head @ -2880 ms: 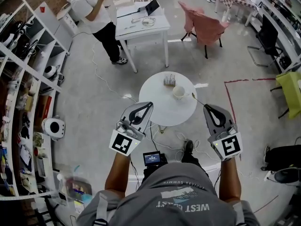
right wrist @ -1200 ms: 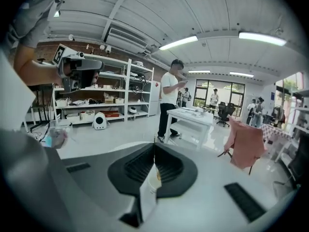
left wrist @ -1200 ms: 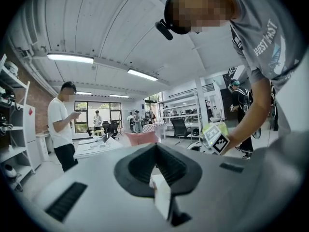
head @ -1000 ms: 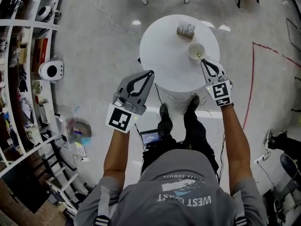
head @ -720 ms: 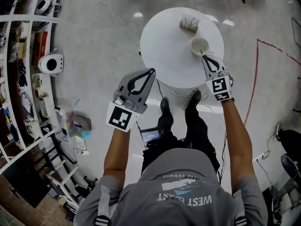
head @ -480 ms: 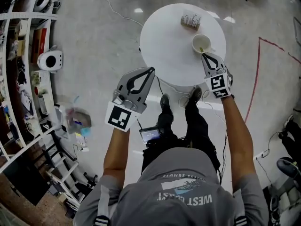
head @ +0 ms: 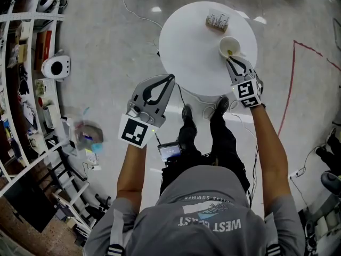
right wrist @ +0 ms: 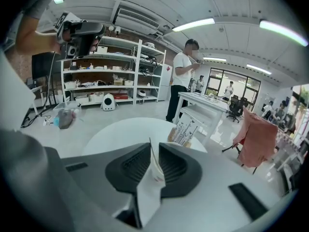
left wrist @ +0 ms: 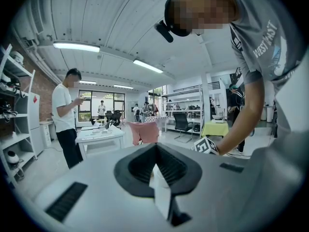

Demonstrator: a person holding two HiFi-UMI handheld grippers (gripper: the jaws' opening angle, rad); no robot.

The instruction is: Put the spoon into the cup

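A white cup [head: 229, 46] stands at the right side of the round white table [head: 192, 41]. The thin spoon [head: 229, 54] leans out of the cup with its bowl end inside. My right gripper [head: 231, 61] sits just behind the cup. Its jaws are opening, and the spoon handle [right wrist: 151, 152] stands loose in the narrow gap between them. Through that gap the right gripper view shows the cup [right wrist: 157, 177]. My left gripper [head: 170, 78] hangs off the table's near edge, shut on nothing.
A small box of cards [head: 217, 20] stands on the table behind the cup. Shelves [head: 24, 63] line the left wall, with clutter on the floor [head: 85, 137]. A person [right wrist: 182, 83] stands by a white desk [right wrist: 205, 103] beyond the table, near a pink-draped chair [right wrist: 256, 139].
My right gripper came down to the cup with the spoon, whose end now rests inside the cup. The right jaws have parted slightly. The left gripper stayed put.
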